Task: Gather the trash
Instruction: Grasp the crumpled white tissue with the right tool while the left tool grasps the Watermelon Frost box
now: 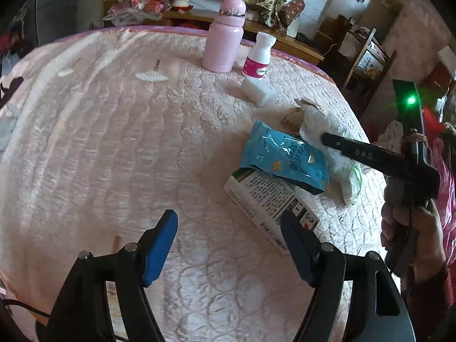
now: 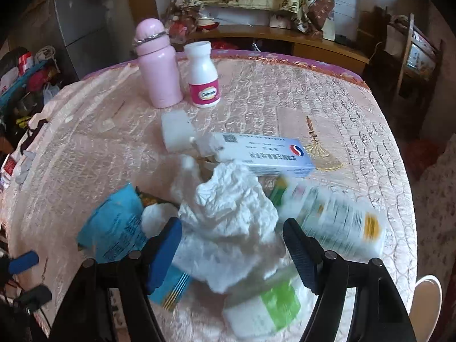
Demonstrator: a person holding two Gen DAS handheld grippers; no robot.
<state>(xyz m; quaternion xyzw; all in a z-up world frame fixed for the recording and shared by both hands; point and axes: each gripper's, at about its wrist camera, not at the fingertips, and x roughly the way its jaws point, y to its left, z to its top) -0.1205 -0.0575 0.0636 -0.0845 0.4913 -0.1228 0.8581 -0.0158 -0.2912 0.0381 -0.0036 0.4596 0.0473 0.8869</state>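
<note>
A heap of trash lies on the pink quilted table (image 1: pixel 114 142): a blue snack wrapper (image 1: pixel 282 156), a white printed carton (image 1: pixel 268 199), crumpled white tissue (image 2: pixel 230 202) and a white and blue medicine box (image 2: pixel 265 154). A blurred white carton with green and yellow print (image 2: pixel 336 222) lies at the heap's right. My left gripper (image 1: pixel 229 245) is open and empty, just short of the printed carton. My right gripper (image 2: pixel 232 253) is open, its jaws either side of the tissue; its black finger (image 1: pixel 350 148) shows in the left wrist view over the tissue (image 1: pixel 316 125).
A pink flask (image 1: pixel 223 37) and a white pill bottle (image 1: pixel 259 57) stand at the table's far side, also in the right wrist view, flask (image 2: pixel 158 65) and bottle (image 2: pixel 203 77). A small white block (image 2: pixel 178 131) lies near them. Wooden furniture stands behind the table.
</note>
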